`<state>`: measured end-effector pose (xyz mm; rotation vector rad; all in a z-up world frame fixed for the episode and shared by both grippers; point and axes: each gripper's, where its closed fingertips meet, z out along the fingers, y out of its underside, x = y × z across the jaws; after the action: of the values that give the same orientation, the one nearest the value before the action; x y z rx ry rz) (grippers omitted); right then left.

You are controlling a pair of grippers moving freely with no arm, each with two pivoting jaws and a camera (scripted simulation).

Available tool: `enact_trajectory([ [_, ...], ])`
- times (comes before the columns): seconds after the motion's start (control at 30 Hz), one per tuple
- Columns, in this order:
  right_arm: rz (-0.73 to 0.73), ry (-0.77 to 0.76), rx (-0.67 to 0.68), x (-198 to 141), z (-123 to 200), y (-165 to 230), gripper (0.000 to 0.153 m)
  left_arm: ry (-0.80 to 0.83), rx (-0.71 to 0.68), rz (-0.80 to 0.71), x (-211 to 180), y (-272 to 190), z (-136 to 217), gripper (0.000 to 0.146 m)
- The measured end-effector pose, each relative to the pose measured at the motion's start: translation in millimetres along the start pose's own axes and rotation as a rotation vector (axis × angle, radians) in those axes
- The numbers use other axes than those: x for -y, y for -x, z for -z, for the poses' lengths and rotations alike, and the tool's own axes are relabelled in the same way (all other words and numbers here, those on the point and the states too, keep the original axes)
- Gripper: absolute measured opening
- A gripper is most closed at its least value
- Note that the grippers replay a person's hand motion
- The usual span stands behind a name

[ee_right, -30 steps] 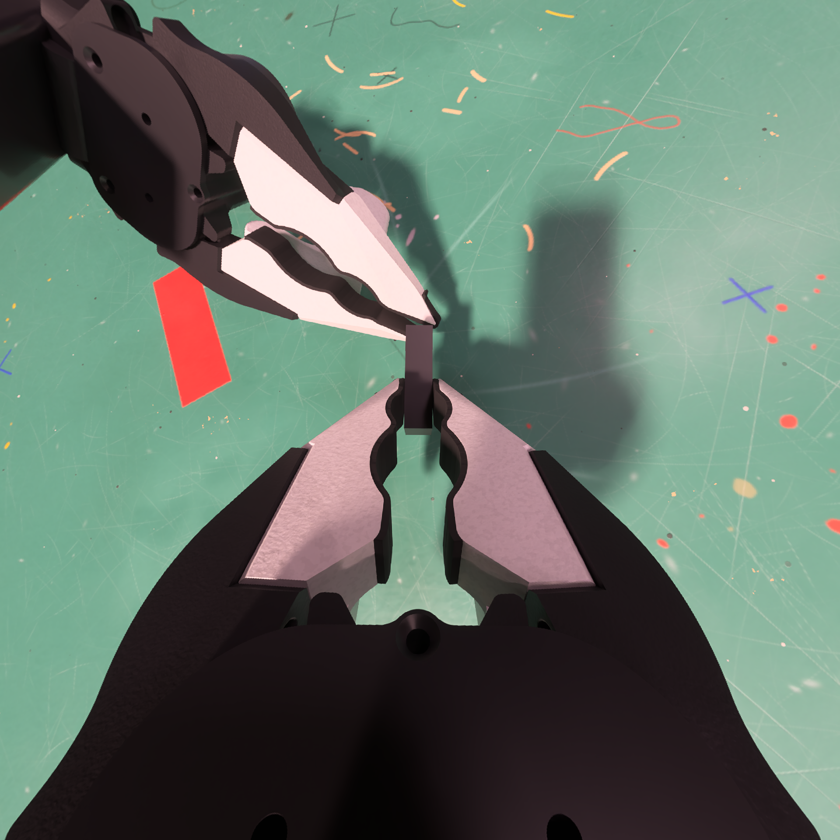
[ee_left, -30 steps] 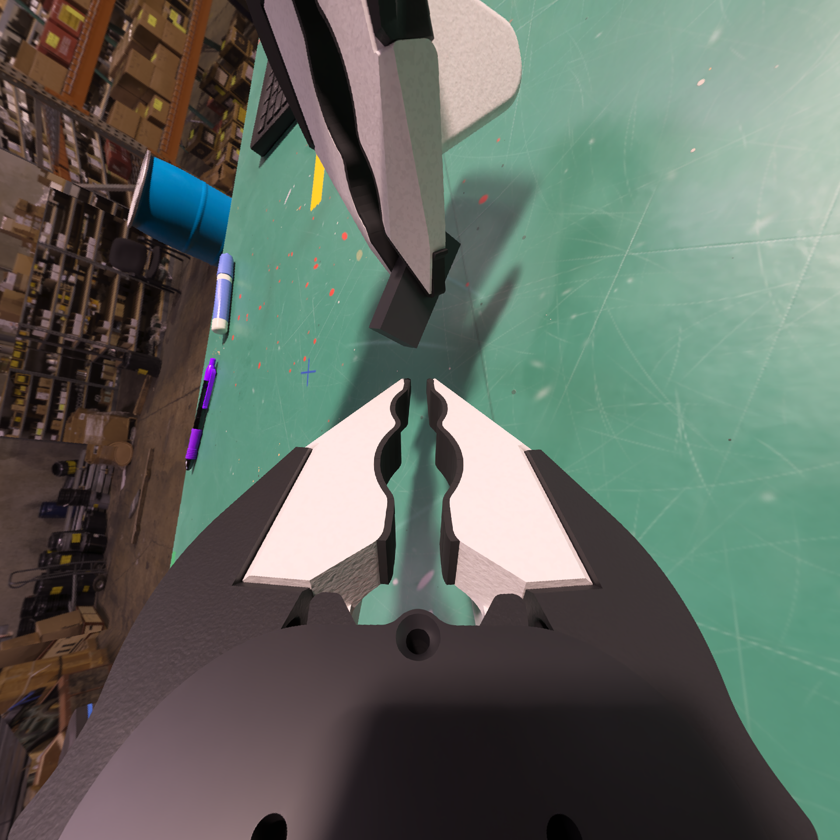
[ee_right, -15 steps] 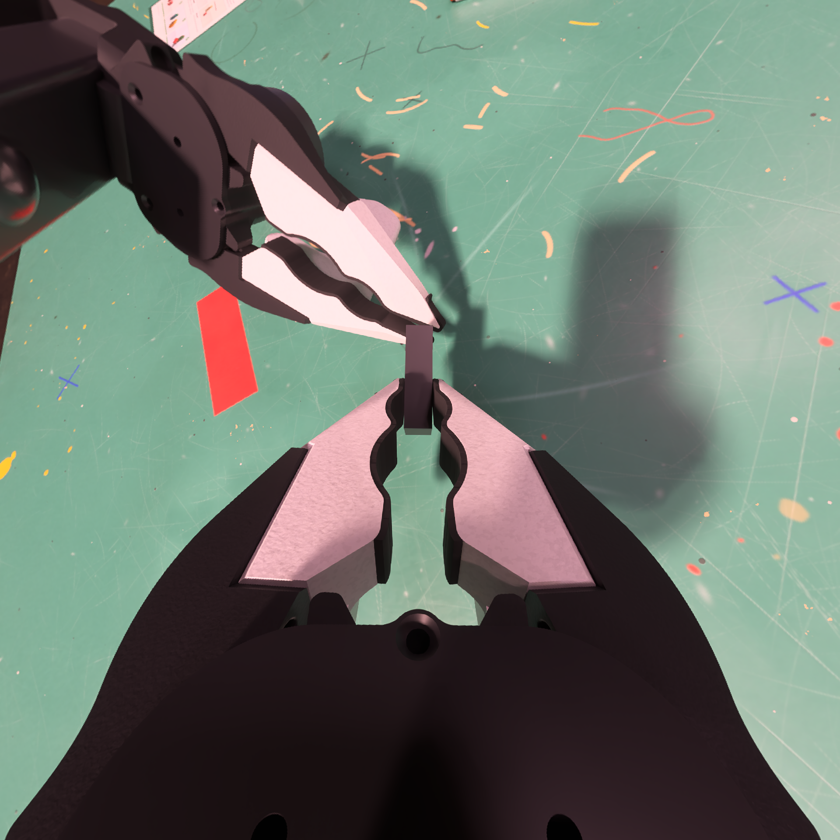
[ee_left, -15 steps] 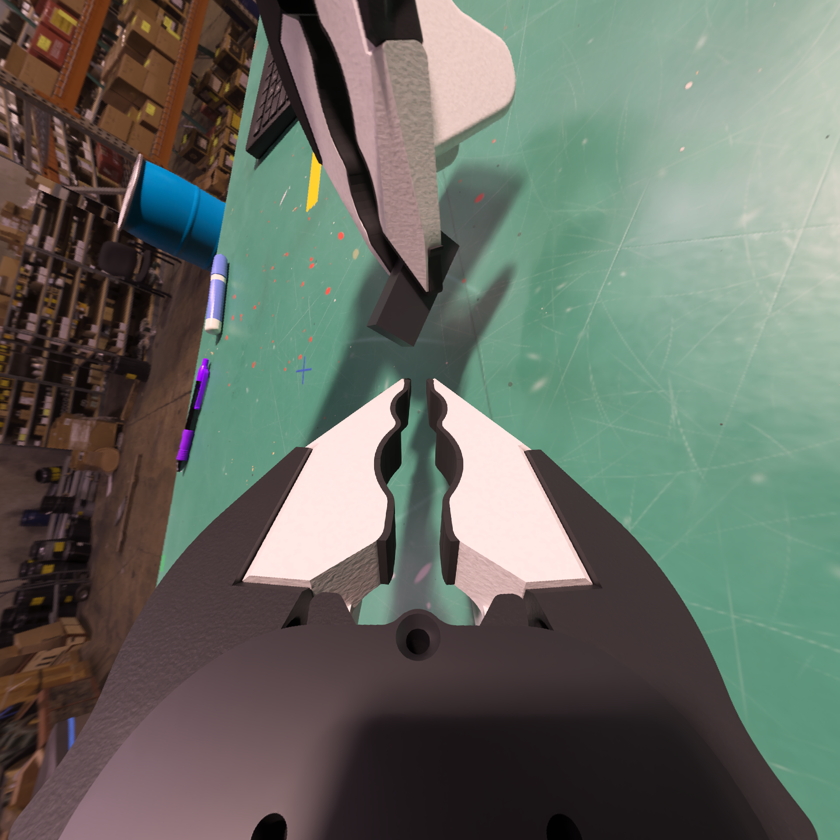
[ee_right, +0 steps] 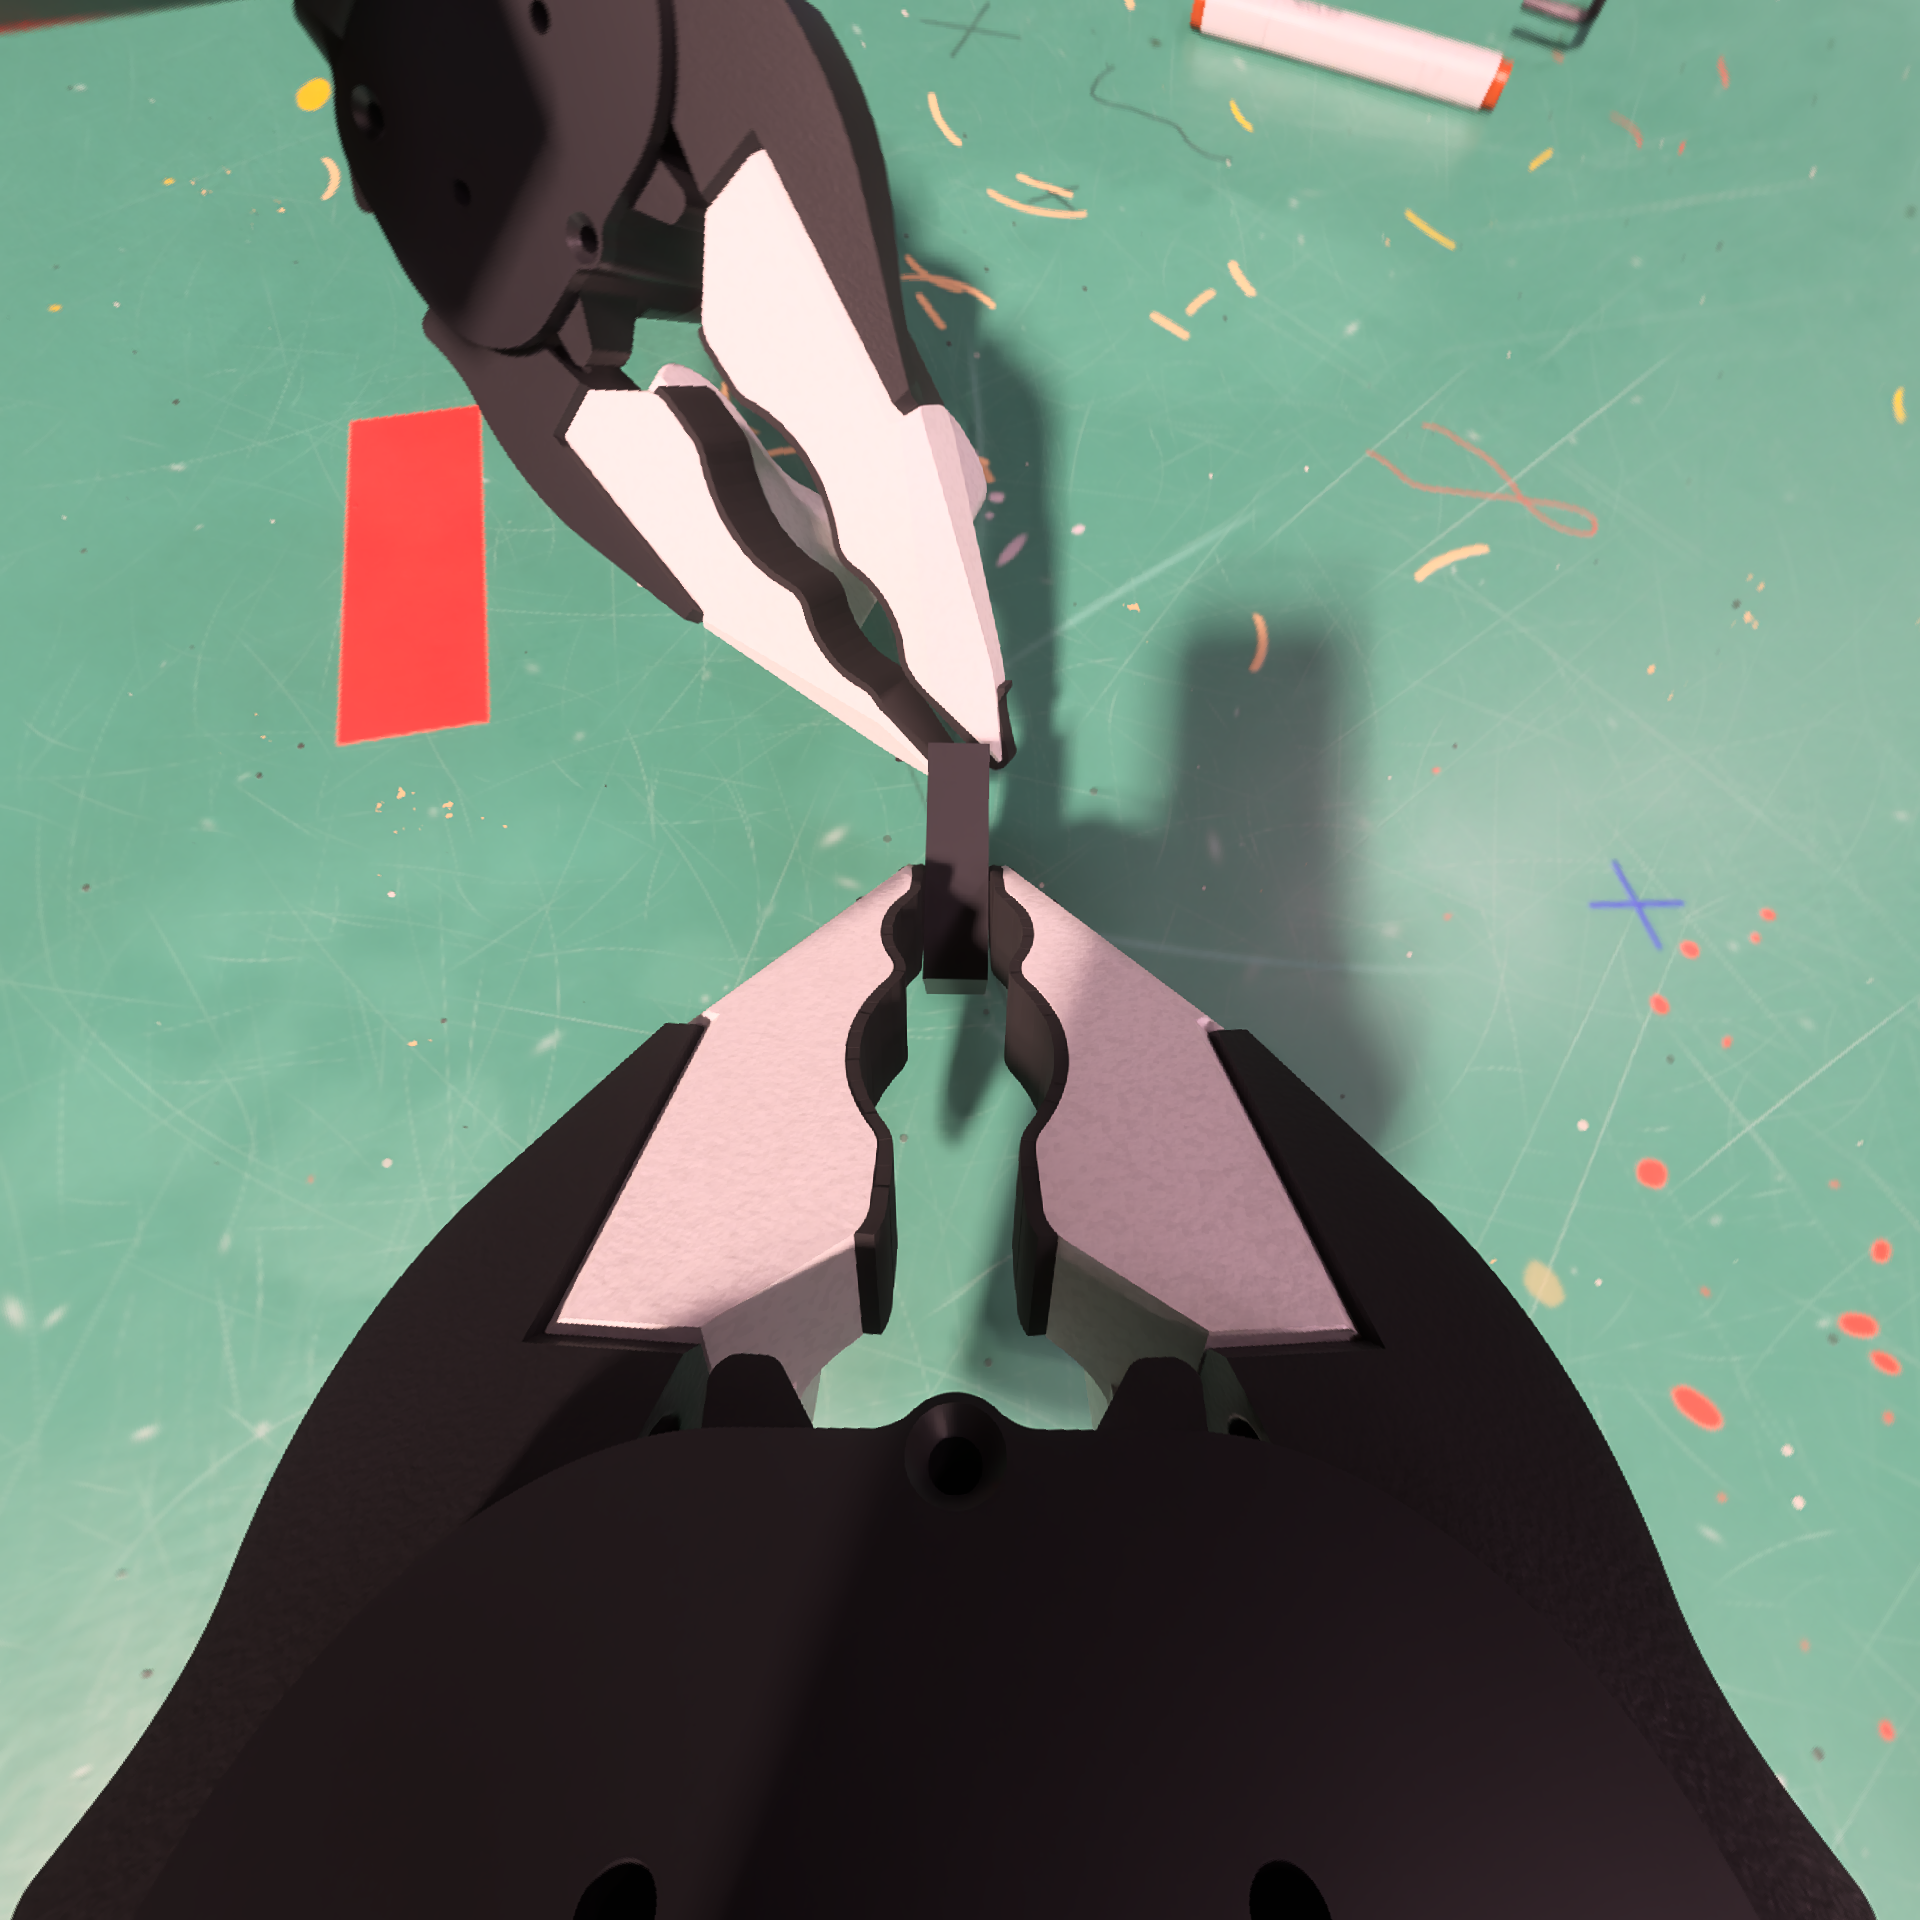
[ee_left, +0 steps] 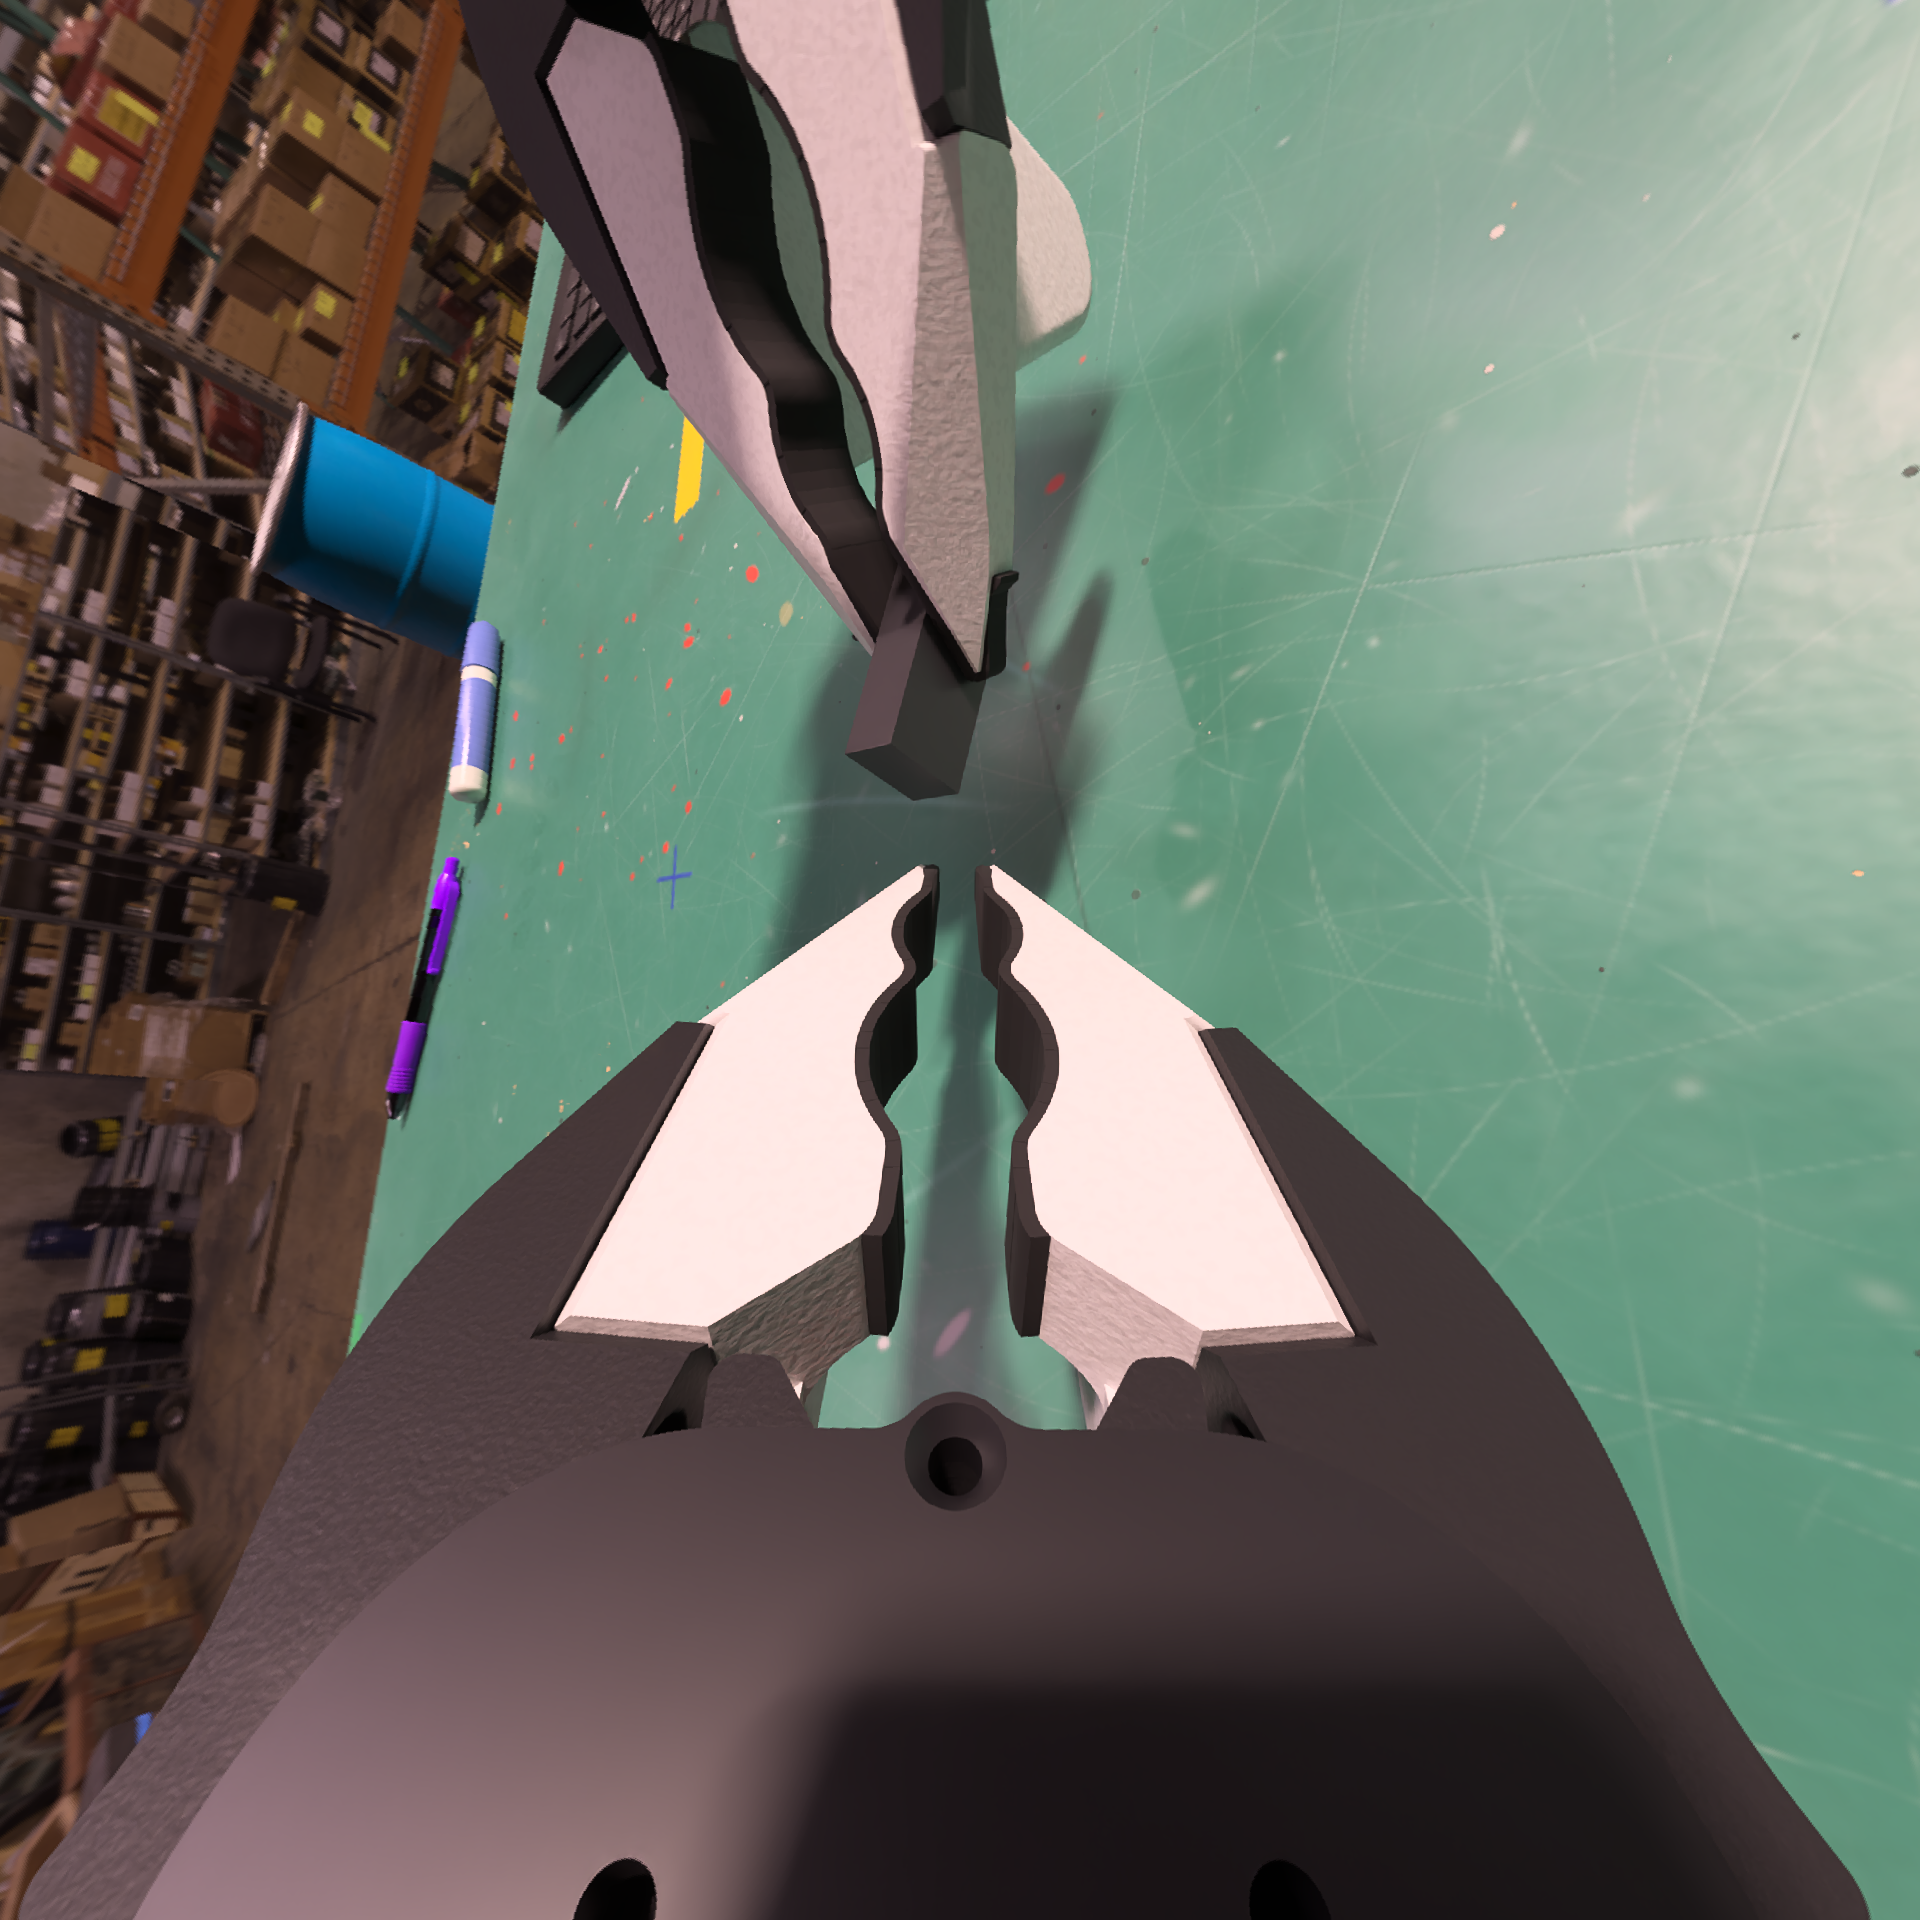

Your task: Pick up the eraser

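Gripped the dark eraser (ee_right: 954,914) in the right hand-held gripper (ee_right: 954,883), lifted clear of the tabletop (ee_right: 1455,831) (left hand-held gripper (ee_left: 956,878) nearly closed, empty, just beside the eraser); likely needed only a steady hold next.

The white marker (ee_right: 1351,50) (top edge) is cut off at its cap end.
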<state>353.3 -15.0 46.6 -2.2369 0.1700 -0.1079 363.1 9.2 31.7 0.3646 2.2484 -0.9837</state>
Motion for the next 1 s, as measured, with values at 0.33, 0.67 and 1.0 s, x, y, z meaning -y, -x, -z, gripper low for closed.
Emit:
enact_trajectory([
  [0.33, 0.187, -0.080, -0.065, 9.3, 1.2, 0.5, 0.011, -0.044, -0.069, 0.127, 2.7, -0.4, 2.6, 0.007],
  [0.67, -0.345, -0.328, 0.031, 24.5, 7.9, -7.3, 0.011, -0.118, -0.053, 0.262, 6.6, 15.9, 10.3, 0.007],
  [1.0, -0.433, -0.437, -0.003, 34.6, 10.5, -4.6, 0.011, -0.180, -0.054, 0.345, 10.7, 26.6, 15.1, 0.007],
])
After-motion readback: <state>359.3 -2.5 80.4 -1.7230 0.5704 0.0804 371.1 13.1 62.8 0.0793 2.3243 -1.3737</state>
